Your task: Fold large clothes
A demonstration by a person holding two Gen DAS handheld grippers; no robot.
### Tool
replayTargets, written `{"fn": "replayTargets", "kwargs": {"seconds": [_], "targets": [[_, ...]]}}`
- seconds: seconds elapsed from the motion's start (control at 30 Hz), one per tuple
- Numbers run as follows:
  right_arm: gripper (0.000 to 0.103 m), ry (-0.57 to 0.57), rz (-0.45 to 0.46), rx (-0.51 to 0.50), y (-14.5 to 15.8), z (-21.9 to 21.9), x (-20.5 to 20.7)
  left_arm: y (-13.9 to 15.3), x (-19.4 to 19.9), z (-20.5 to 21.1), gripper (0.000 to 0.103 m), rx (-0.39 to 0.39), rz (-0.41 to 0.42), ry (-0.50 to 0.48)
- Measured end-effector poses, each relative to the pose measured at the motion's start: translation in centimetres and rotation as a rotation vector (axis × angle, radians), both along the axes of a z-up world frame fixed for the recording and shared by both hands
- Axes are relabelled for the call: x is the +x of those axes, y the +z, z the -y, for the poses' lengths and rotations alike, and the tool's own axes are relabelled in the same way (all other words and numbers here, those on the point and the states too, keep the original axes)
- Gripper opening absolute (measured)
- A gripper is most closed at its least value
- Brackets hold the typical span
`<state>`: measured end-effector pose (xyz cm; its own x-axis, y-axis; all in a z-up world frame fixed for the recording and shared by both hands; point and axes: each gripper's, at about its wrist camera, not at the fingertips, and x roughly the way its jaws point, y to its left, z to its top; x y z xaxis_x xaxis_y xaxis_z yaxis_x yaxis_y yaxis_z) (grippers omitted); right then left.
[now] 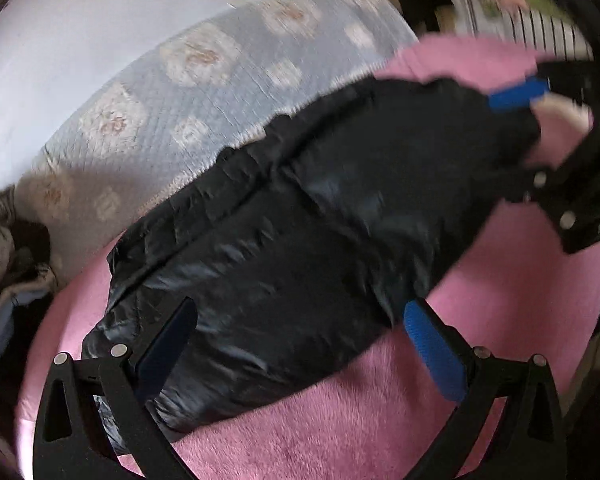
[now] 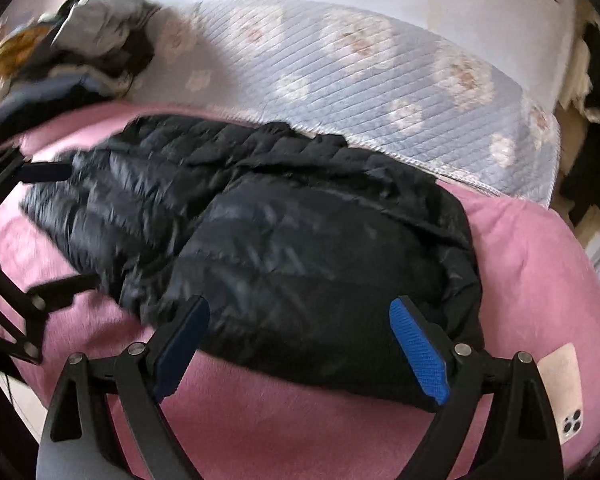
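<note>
**Inspector:** Where does the jacket (image 2: 260,240) lie?

**Assistant:** On the pink blanket (image 2: 300,420) spread over the bed. It is black, shiny and quilted, bundled into a long lump. Its far edge lies just at the border of the blue-grey flowered quilt (image 2: 380,92), which lies beyond the jacket.

**Inspector:** Right tongs?

**Assistant:** The right tongs (image 2: 300,344) stand wide, blue pads well apart, straddling the near end of the jacket. The pads do not press on the cloth, so nothing is gripped. In the left wrist view the same tongs (image 1: 540,100) show at the jacket's far end (blurred there).

**Inspector:** Left tongs?

**Assistant:** The left tongs (image 1: 300,340) are also spread wide, one finger on each side of the jacket's near end. The cloth bulges between them, but I see no pinch. From the right wrist view they (image 2: 56,224) appear at the jacket's left end, likewise parted.

**Inspector:** Anything else around the jacket?

**Assistant:** A pile of clothes (image 2: 84,40), grey and dark, lies beyond the jacket's left end on the quilt. A phone (image 2: 564,392), pale, camera side up, rests on the blanket just right of the jacket's near end.
</note>
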<state>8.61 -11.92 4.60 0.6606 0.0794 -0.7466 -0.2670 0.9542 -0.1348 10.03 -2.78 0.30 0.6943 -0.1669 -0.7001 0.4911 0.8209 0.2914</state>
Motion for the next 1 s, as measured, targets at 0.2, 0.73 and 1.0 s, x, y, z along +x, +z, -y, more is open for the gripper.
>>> {"fn": "replayTargets", "kwargs": {"seconds": [0.2, 0.73, 1.0], "targets": [[0.093, 0.044, -0.053, -0.121, -2.2, -1.4, -0.2, -2.3, 0.8, -0.9, 0.103, 0.075, -0.058, 0.089], [0.093, -0.163, -0.029, -0.371, -5.4, 2.9, 3.1, -3.1, 4.3, -11.2, 0.103, 0.057, -0.150, 0.515], [0.023, -0.260, -0.081, -0.134, -4.6, 5.6, 3.6, -1.7, 3.9, -14.2, 0.018, -0.161, -0.155, 0.543]]}}
